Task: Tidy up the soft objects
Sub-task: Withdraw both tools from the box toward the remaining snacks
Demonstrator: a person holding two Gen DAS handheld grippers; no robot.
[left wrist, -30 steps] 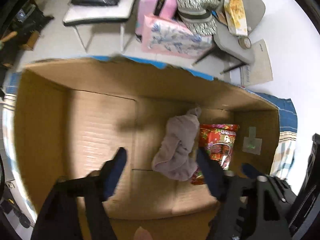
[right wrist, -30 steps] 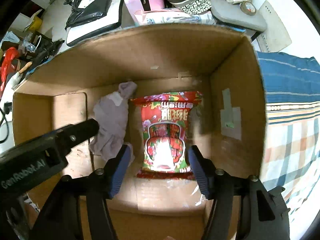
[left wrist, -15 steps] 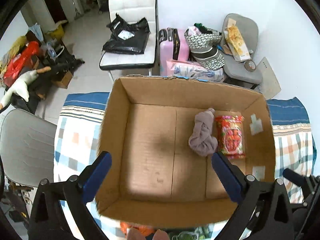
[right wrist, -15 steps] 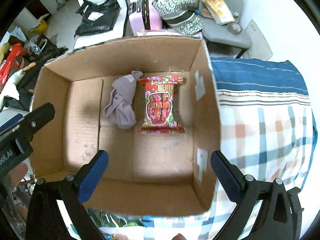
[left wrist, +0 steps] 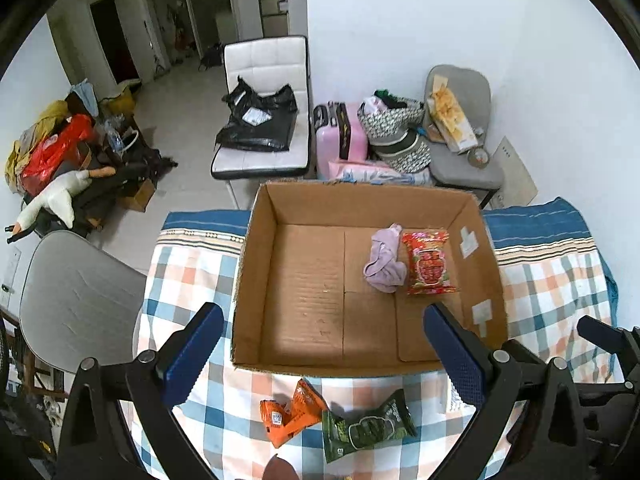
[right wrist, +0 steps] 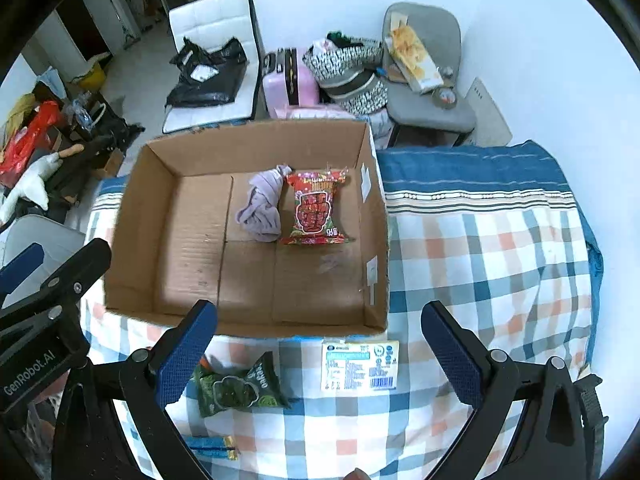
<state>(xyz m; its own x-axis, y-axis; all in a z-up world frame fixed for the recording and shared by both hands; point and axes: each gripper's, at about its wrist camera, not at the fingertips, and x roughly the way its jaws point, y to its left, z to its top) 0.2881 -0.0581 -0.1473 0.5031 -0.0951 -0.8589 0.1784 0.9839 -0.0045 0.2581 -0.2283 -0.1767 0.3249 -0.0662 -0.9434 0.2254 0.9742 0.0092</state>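
Observation:
An open cardboard box (left wrist: 256,264) (right wrist: 132,224) stands on a checked cloth. Inside it lie a lilac cloth (left wrist: 384,266) (right wrist: 262,204) and, touching its right side, a red snack bag (left wrist: 429,268) (right wrist: 316,208). In front of the box lie an orange packet (left wrist: 290,412), a green packet (left wrist: 366,426) (right wrist: 238,386) and a white and yellow packet (right wrist: 360,364). My left gripper (left wrist: 320,356) is open and empty, above the box's near edge. My right gripper (right wrist: 316,354) is open and empty, above the packets.
The checked cloth (left wrist: 560,280) (right wrist: 492,264) covers the surface around the box. A grey chair (left wrist: 72,296) stands at the left. Behind the box are a white chair (left wrist: 264,120), a pink suitcase (left wrist: 342,140) and a grey chair with bags (left wrist: 460,132). A blue and gold wrapper (right wrist: 212,446) lies near the front.
Both grippers have pulled up and back out of the box and opened wider. The lilac cloth and red bag stay inside. The packets in front of the box have come into view.

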